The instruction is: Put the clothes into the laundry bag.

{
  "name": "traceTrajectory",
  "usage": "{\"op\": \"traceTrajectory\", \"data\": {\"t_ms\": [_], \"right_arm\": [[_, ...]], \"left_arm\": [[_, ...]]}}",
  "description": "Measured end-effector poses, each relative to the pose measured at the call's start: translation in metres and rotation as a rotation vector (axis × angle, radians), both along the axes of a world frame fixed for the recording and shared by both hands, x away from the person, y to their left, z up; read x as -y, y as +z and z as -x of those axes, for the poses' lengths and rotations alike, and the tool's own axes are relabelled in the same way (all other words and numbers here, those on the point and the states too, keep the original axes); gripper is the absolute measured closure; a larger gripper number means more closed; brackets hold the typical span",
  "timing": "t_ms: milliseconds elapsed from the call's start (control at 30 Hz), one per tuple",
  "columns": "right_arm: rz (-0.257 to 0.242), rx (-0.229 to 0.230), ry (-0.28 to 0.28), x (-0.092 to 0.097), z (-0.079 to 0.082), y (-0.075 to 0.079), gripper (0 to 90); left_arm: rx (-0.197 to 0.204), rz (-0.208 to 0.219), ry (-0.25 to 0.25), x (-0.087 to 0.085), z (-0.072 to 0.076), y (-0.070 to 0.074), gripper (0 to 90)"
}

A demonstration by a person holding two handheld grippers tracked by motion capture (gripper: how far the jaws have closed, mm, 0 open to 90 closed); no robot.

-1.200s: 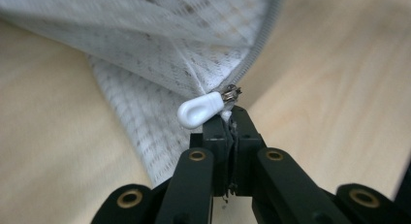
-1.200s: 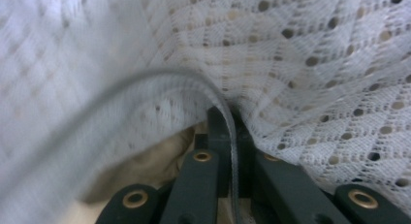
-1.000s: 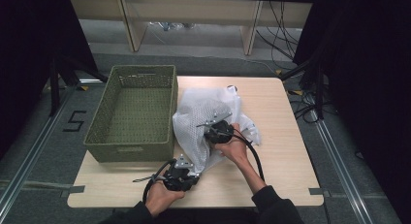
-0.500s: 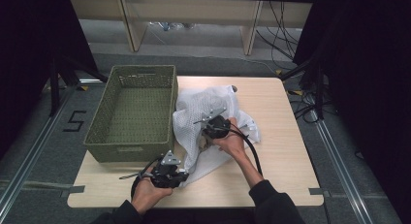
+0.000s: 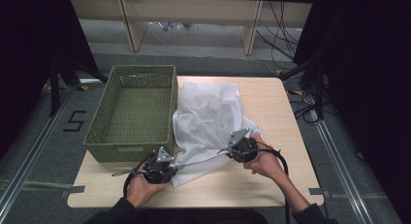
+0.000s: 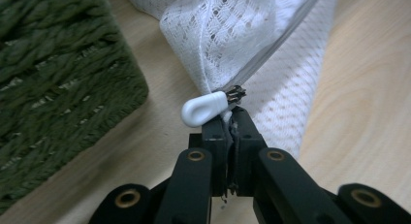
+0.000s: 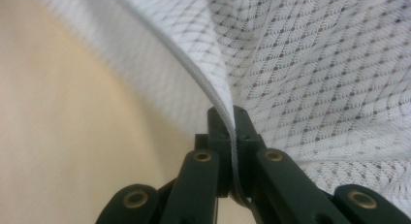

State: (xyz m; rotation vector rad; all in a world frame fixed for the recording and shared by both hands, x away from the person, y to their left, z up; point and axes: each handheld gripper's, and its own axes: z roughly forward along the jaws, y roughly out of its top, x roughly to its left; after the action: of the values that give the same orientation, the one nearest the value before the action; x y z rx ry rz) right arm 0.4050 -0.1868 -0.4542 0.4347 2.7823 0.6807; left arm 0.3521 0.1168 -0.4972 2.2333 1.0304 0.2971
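Mesh bag (image 5: 208, 118): white perforated cloth, matt. Zipper pull (image 6: 203, 109) at left jaws' tips: smooth white plastic. Basket (image 5: 133, 112): green woven, rough. Table (image 5: 271, 105): pale wood, smooth.

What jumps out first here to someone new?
The white mesh bag, spread over the middle of the table and pulled taut between both hands. The left gripper is shut on its zipper edge beside the white zipper pull, at the near left; the right gripper is shut on that edge at the near right. An olive woven basket sits left of the bag.
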Motion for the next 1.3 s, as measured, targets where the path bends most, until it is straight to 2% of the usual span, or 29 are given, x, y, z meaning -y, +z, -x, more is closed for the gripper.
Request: {"op": "traceTrajectory", "data": {"t_ms": [33, 67, 100, 167, 200, 233, 267, 333, 367, 400, 467, 500, 533, 600, 667, 700, 733, 800, 833, 900, 933, 1000, 1100, 1133, 1200, 1233, 1300], "right_arm": [[0.001, -0.024, -0.017, 0.002, 0.006, -0.001, 90.0], [0.004, -0.034, 0.005, 0.004, 0.009, -0.004, 90.0], [0.0, -0.046, -0.019, 0.006, 0.014, -0.006, 90.0], [-0.001, -0.05, -0.017, 0.005, 0.017, -0.009, 90.0], [-0.003, -0.05, -0.012, 0.003, 0.017, -0.01, 90.0], [-0.003, -0.048, -0.006, 0.0, 0.017, -0.011, 90.0], [-0.006, -0.044, -0.01, -0.002, 0.017, -0.011, 90.0], [-0.02, -0.027, 0.004, -0.006, 0.015, -0.011, 90.0], [-0.023, -0.011, 0.004, -0.008, 0.014, -0.011, 89.9], [-0.019, 0.0, -0.003, -0.009, 0.014, -0.01, 90.0], [-0.012, 0.013, -0.021, -0.01, 0.013, -0.01, 89.9], [-0.008, 0.032, -0.012, -0.009, 0.012, -0.01, 89.9], [-0.013, 0.023, -0.039, -0.007, 0.011, -0.009, 89.9], [-0.022, 0.036, -0.059, -0.003, 0.006, -0.009, 89.8], [-0.032, 0.037, -0.061, -0.001, 0.001, -0.01, 89.7], [-0.032, 0.038, -0.071, 0.0, 0.0, -0.01, 89.7], [-0.033, 0.032, -0.077, -0.001, -0.001, -0.01, 89.7], [-0.039, 0.034, -0.088, -0.001, -0.003, -0.01, 89.6], [-0.045, 0.021, -0.091, -0.002, -0.003, -0.01, 89.6], [-0.048, 0.029, -0.089, -0.003, -0.004, -0.011, 89.6], [-0.054, 0.015, -0.092, -0.003, -0.004, -0.01, 89.6], [-0.061, 0.009, -0.099, -0.004, -0.005, -0.01, 89.5], [-0.068, 0.001, -0.095, -0.003, -0.007, -0.01, 89.3], [-0.072, 0.005, -0.097, -0.003, -0.008, -0.011, 89.3], [-0.073, -0.006, -0.108, -0.004, -0.008, -0.011, 89.1], [-0.076, 0.008, -0.101, -0.004, -0.01, -0.012, 89.1], [-0.08, 0.009, -0.089, -0.005, -0.012, -0.012, 89.0]], "left_arm": [[0.0, 0.001, 0.011, 0.0, 0.0, 0.0, 87.0], [0.014, -0.014, 0.001, 0.0, -0.002, 0.001, 86.9], [0.017, -0.021, -0.003, 0.0, -0.002, 0.001, 86.9], [0.048, -0.06, 0.0, 0.001, -0.003, 0.001, 86.8], [0.055, -0.067, -0.002, 0.0, -0.003, 0.001, 86.7], [0.056, -0.076, 0.02, -0.002, -0.004, 0.0, 86.6], [0.05, -0.062, 0.028, -0.004, -0.004, 0.0, 86.3], [0.052, -0.07, 0.046, -0.009, -0.005, 0.002, 85.3], [0.06, -0.055, 0.058, -0.01, -0.004, 0.002, 83.4], [0.065, -0.07, 0.063, -0.009, -0.002, 0.005, 80.0], [0.081, -0.06, 0.049, -0.005, 0.008, 0.011, 72.1], [0.098, -0.053, 0.044, -0.001, 0.014, 0.015, 67.6], [0.114, -0.049, 0.042, 0.003, 0.02, 0.02, 62.5], [0.138, -0.037, 0.02, 0.012, 0.031, 0.027, 55.2], [0.13, -0.002, -0.014, 0.025, 0.036, 0.029, 53.8], [0.113, -0.013, -0.07, 0.031, 0.036, 0.03, 53.3], [0.108, -0.001, -0.092, 0.04, 0.036, 0.027, 52.8], [0.096, 0.01, -0.12, 0.059, 0.031, 0.019, 51.2], [0.087, 0.007, -0.124, 0.068, 0.028, 0.016, 50.1], [0.093, 0.011, -0.145, 0.083, 0.02, 0.011, 48.6], [0.104, -0.004, -0.153, 0.089, 0.016, 0.01, 48.5], [0.097, -0.005, -0.14, 0.099, 0.007, 0.005, 48.1], [0.076, -0.004, -0.128, 0.106, -0.007, -0.003, 48.8], [0.057, 0.003, -0.115, 0.108, -0.009, -0.006, 49.2], [0.047, -0.003, -0.125, 0.108, -0.013, -0.01, 52.8], [0.059, 0.001, -0.126, 0.108, -0.014, -0.01, 54.5], [0.065, -0.01, -0.156, 0.108, -0.015, -0.009, 64.8]]}}
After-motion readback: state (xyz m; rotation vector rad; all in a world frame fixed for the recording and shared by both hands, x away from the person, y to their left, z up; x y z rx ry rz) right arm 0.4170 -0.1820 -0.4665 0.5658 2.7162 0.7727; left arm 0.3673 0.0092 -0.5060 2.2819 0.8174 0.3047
